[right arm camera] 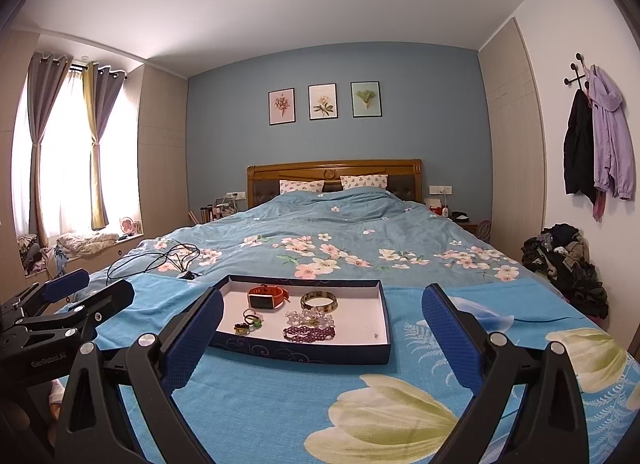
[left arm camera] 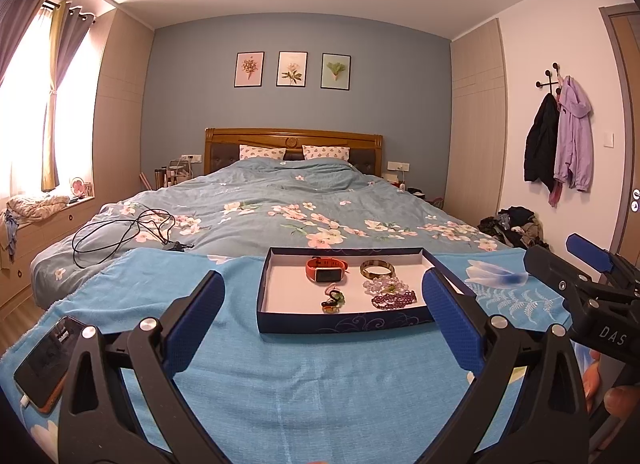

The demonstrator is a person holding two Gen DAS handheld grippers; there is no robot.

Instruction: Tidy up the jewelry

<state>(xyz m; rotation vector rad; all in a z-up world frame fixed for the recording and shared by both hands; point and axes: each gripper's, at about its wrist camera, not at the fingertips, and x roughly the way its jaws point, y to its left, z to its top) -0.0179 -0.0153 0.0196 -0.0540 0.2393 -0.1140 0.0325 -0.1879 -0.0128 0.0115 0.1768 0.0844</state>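
A shallow dark-blue tray (left arm camera: pixel 340 324) (right arm camera: pixel 304 354) with a white floor lies on a blue floral cloth at the foot of the bed. In it are an orange-strapped watch (left arm camera: pixel 326 268) (right arm camera: pixel 267 296), a brownish bangle (left arm camera: pixel 377 269) (right arm camera: pixel 319 301), a clear bead bracelet (left arm camera: pixel 385 285) (right arm camera: pixel 309 318), a purple bead bracelet (left arm camera: pixel 394 299) (right arm camera: pixel 309 333) and small green and red rings (left arm camera: pixel 333 301) (right arm camera: pixel 249 324). My left gripper (left arm camera: pixel 323 314) is open just in front of the tray, nothing between its fingers. My right gripper (right arm camera: pixel 322 328) is open too, to the tray's right front, empty.
A phone (left arm camera: pixel 46 364) with a cable lies on the cloth at the left. A black cord (left arm camera: pixel 124 232) (right arm camera: pixel 160 260) is coiled on the floral quilt behind the tray. Clothes are piled (right arm camera: pixel 568 260) by the right wall. A hand (left arm camera: pixel 620 400) holds the right gripper.
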